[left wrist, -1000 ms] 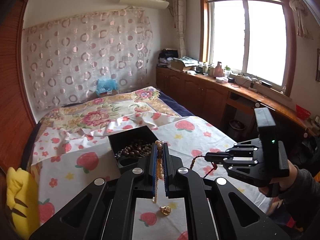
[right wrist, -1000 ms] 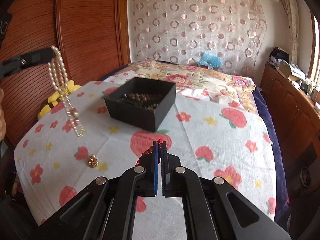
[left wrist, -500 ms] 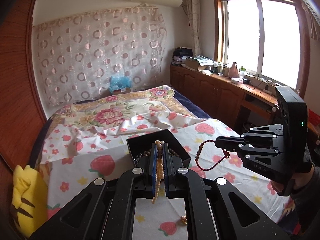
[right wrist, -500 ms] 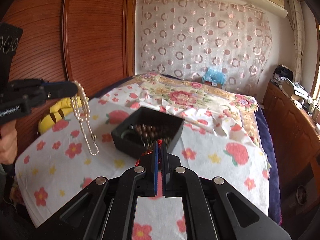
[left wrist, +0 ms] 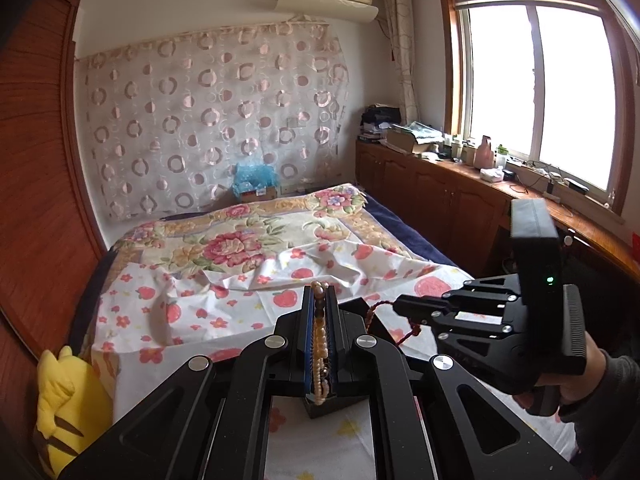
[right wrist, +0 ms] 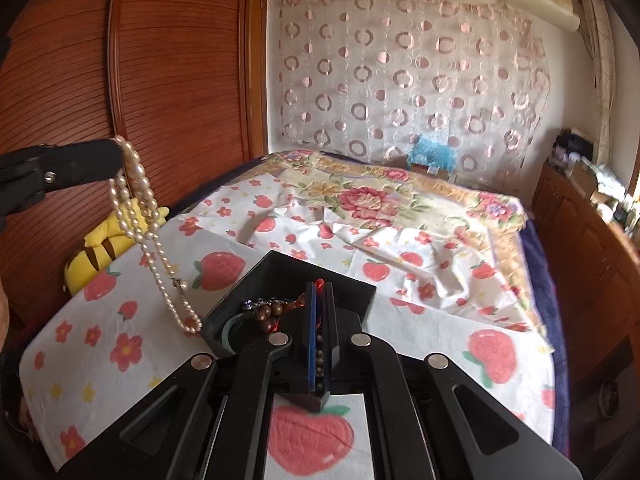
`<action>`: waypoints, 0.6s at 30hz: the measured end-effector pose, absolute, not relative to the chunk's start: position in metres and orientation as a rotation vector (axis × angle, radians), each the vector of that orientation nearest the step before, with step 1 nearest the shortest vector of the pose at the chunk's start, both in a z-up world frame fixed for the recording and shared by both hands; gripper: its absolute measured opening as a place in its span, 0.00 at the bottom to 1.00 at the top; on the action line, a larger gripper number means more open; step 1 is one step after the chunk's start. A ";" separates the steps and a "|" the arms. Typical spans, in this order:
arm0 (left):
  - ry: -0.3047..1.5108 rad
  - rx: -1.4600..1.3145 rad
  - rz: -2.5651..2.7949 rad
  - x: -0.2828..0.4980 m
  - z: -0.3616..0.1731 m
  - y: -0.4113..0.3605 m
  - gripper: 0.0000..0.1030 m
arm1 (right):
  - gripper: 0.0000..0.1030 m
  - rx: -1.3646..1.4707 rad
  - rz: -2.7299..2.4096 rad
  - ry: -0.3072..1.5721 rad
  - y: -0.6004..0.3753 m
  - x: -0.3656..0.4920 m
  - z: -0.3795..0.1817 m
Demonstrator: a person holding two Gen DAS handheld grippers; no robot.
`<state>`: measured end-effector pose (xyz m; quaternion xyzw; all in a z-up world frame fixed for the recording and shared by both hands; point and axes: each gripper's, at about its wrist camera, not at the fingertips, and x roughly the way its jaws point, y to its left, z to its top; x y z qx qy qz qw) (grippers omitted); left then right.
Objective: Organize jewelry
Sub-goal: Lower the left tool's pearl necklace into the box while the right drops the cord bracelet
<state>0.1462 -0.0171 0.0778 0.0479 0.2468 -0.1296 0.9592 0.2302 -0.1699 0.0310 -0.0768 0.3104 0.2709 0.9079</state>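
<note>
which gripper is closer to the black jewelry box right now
Right. The right gripper hangs directly over the black jewelry box with the red bracelet; the left gripper holds the pearl necklace beside it, higher up.
</note>
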 end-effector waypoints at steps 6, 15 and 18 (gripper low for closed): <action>0.512 0.107 -0.251 0.160 0.075 -0.021 0.05 | 0.14 -0.134 0.591 0.703 -0.163 0.252 0.004; 0.544 0.127 -0.237 0.186 0.066 -0.029 0.05 | 0.16 -0.139 0.561 0.700 -0.184 0.241 -0.006; 0.557 0.132 -0.234 0.198 0.061 -0.035 0.05 | 0.16 -0.159 0.541 0.687 -0.191 0.238 -0.001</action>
